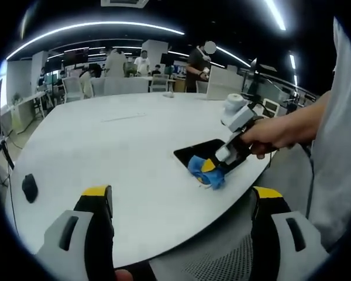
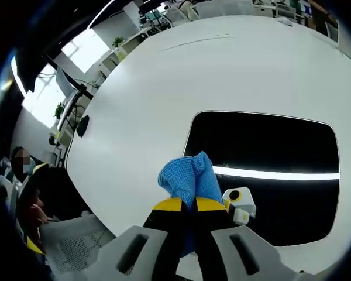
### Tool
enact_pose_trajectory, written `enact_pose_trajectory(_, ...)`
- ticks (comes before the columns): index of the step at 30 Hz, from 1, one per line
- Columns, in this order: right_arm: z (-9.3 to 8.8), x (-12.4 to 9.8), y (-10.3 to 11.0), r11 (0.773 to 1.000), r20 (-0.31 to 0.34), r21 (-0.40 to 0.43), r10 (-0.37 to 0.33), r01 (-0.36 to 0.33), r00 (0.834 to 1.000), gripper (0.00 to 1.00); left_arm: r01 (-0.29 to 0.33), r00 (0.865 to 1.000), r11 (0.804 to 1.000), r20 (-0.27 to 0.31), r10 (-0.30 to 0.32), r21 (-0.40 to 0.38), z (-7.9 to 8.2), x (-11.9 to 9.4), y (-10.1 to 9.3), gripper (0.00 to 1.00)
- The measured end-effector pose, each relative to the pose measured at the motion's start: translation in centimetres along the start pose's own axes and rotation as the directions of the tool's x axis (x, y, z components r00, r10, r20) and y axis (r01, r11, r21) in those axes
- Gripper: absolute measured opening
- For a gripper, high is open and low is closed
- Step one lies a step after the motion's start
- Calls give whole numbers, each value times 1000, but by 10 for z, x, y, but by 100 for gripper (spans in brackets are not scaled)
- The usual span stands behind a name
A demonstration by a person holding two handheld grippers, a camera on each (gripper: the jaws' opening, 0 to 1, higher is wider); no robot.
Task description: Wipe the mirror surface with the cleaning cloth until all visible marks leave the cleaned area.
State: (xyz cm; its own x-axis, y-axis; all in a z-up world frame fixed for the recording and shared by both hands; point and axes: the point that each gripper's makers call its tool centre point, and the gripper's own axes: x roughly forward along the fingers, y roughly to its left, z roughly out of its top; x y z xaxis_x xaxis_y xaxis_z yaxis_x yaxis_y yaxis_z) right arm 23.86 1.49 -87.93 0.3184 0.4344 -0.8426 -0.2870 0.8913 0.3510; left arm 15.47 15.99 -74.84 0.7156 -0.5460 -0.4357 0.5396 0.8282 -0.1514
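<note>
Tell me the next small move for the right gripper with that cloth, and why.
Probably sweep the cloth further across the mirror. The right gripper is shut on the blue cloth, which sits at the mirror's near edge, so most of the dark glass has no cloth on it. Whether marks remain I cannot tell. The left gripper hangs open, off the white table.

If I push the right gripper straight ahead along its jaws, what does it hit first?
Probably the mirror: the right gripper, shut on the blue cloth, points down at its near edge. Depth is unclear.
</note>
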Motion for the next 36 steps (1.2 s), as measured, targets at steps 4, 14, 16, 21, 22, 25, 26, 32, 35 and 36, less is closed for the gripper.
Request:
enact_pose_trajectory(4, 0, 1, 2, 1000, 3, 0, 4, -4, 1000, 1, -1, 1000, 1000, 0, 1, -3, -1, 0, 2, 99)
enact_pose_trajectory(14, 0, 1, 4, 1000, -4, -25, 7, -7, 1000, 1, 1, 1000, 1000, -8, -1, -5, -4, 2, 6, 99)
enact_pose_trajectory(16, 1, 2, 4, 1000, -5, -26, 6, -7, 1000, 1, 2, 1000, 1000, -10, -2, -4, -4, 2, 5, 99)
enact_pose_trajectory(21, 2, 6, 2, 999, -6, -41, 8, -8, 1000, 0, -3, 1000, 1000, -13, 3, -4, -3, 2, 6, 99)
enact_pose_trajectory(22, 2, 6, 2, 999, -8, -43, 9, -9, 1000, 0, -5, 1000, 1000, -13, 5, -6, -3, 2, 6, 99)
enact_pose_trajectory(25, 4, 7, 1, 999, -8, -45, 10, -11, 1000, 0, -10, 1000, 1000, -15, 10, -11, -3, 2, 8, 99)
enact_pose_trajectory(26, 5, 8, 0, 999, -8, -45, 10, -11, 1000, 0, -10, 1000, 1000, -15, 10, -12, -3, 2, 8, 99)
enact_pose_trajectory(32, 13, 12, -3, 999, -2, -54, 2, -2, 1000, 0, -6, 999, 1000, -42, 5, -24, -8, 3, 5, 99)
enact_pose_trajectory(35, 19, 15, -7, 999, 2, -54, 1, -1, 1000, 0, -10, 999, 999, -39, 9, -33, -7, 3, 7, 99)
enact_pose_trajectory(36, 21, 16, -8, 999, 3, -51, 2, -2, 1000, 0, -11, 999, 999, -39, 9, -36, -6, 3, 7, 99)
